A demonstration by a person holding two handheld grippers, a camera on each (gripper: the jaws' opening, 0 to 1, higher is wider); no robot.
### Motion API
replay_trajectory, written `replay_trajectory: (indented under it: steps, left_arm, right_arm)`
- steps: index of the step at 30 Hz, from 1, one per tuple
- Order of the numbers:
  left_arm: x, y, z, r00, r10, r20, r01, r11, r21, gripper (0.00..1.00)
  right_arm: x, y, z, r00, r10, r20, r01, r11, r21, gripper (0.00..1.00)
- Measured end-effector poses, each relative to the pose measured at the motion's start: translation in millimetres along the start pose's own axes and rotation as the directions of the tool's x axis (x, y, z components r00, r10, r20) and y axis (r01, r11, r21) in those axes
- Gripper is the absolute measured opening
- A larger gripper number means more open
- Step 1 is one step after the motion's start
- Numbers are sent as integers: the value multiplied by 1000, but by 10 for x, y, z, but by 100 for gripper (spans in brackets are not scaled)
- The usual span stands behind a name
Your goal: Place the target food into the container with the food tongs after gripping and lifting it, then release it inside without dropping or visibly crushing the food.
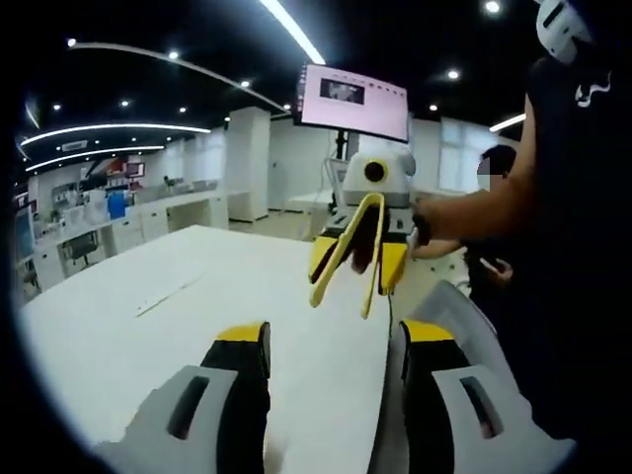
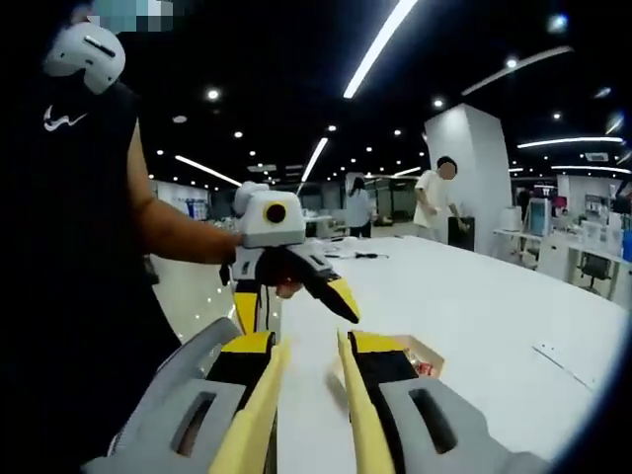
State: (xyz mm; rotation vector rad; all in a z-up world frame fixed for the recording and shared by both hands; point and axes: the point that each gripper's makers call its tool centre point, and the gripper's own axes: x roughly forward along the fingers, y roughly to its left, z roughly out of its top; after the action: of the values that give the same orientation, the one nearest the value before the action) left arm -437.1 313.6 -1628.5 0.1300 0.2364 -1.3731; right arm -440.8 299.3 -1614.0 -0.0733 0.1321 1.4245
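Two grippers over one smooth white counter (image 1: pixel 148 326), right gripper (image 2: pixel 311 370) clamped one yellow tongs (image 2: pixel 360 425), tongs blades narrowly parted, left gripper (image 1: pixel 331 341) jaws wide, empty

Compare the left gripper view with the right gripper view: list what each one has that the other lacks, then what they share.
Left gripper view: a lit monitor on a stand behind the right gripper.
Right gripper view: a small carton on the table, a white pillar, and a person in a white shirt standing beyond.
Shared: the white table, the person in black, the yellow tongs clamped in the right gripper, and the open left gripper.
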Motion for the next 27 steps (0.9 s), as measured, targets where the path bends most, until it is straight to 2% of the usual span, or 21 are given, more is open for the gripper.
replay_trajectory:
  steps: [1, 10, 17, 22, 27]
  left_arm:
    - [6, -12, 8, 1000, -6, 1, 6, 1000, 1, 44]
    - [38, -23, 63, 999, -29, 15, 29, 999, 15, 37]
    - [42, -63, 84, 999, -52, 13, 51, 998, 37, 25]
    - [39, -46, 83, 999, -35, 15, 34, 998, 54, 22]
    - [47, -38, 58, 1000, -16, -6, 17, 998, 65, 13]
  right_arm:
    - [18, 13, 3, 1000, 14, 3, -14, 1000, 21, 28]
    - [81, 26, 63, 999, 30, 15, -30, 999, 16, 28]
    - [124, 54, 34, 999, 46, 10, -46, 999, 22, 28]
    - [124, 42, 31, 999, 43, 12, -43, 999, 26, 27]
    - [127, 34, 2, 999, 35, 3, -35, 999, 39, 24]
